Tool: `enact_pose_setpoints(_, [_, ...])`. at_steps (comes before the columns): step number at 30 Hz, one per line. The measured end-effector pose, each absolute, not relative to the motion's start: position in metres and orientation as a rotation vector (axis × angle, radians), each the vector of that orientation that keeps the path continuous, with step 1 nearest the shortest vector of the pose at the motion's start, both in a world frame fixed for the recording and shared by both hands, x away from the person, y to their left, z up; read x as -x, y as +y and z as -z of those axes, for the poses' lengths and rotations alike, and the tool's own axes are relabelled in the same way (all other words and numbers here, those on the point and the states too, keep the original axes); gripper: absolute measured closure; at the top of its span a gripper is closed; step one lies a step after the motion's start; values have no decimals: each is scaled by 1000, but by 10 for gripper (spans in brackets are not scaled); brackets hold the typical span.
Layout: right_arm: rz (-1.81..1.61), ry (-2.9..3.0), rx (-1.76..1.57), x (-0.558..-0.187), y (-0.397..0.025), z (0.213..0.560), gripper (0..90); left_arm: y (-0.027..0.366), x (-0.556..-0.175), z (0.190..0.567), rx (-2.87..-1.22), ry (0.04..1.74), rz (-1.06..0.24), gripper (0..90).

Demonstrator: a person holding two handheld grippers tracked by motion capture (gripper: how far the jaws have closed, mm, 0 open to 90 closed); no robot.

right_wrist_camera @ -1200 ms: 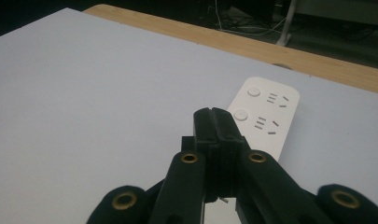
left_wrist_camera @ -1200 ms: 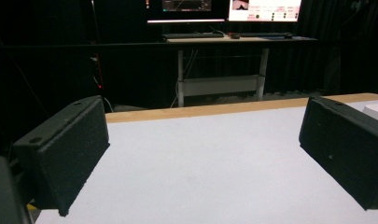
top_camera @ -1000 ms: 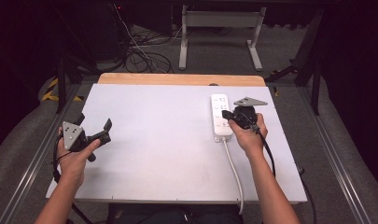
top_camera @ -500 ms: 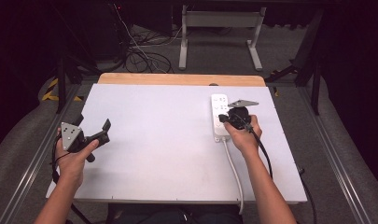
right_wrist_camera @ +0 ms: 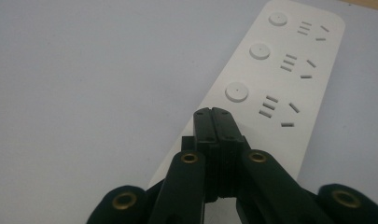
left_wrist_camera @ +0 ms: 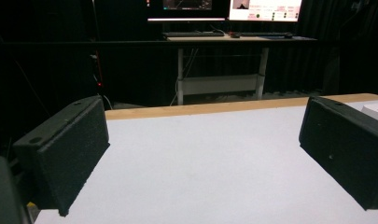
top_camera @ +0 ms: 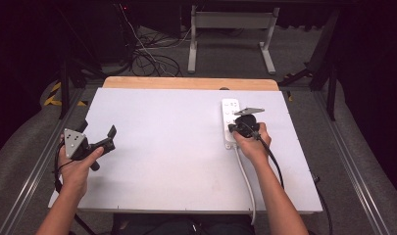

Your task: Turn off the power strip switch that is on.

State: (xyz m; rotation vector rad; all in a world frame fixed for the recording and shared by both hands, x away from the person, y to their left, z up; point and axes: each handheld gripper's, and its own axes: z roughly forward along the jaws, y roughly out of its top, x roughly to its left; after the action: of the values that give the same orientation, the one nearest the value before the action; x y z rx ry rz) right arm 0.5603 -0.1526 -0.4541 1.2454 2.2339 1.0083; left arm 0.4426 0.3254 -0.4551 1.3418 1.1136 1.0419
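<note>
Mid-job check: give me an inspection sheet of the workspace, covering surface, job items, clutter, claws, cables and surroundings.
Surface: white table top with a wooden strip along the far edge; bare apart from the power strip.
Job's things: white power strip lying flat at the right side, three round buttons and three socket groups visible, nothing plugged in.
Clutter: nothing seen.
Claws: left claw open, jaws wide apart over bare table, holding nothing; right claw shut, tips over the near end of the power strip, nothing between them.
Cables: power strip's white cord runs toward the near table edge; loose black cables on the floor beyond.
Surroundings: dark room, metal desk frame, monitors on it.
</note>
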Motion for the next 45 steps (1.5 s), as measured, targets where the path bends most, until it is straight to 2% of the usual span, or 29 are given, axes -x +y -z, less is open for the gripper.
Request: enact_pose_setpoints(45, [-971,2221,-1255,-559,-148,459,900,324,-442,456,-1353,1112,-1039,21])
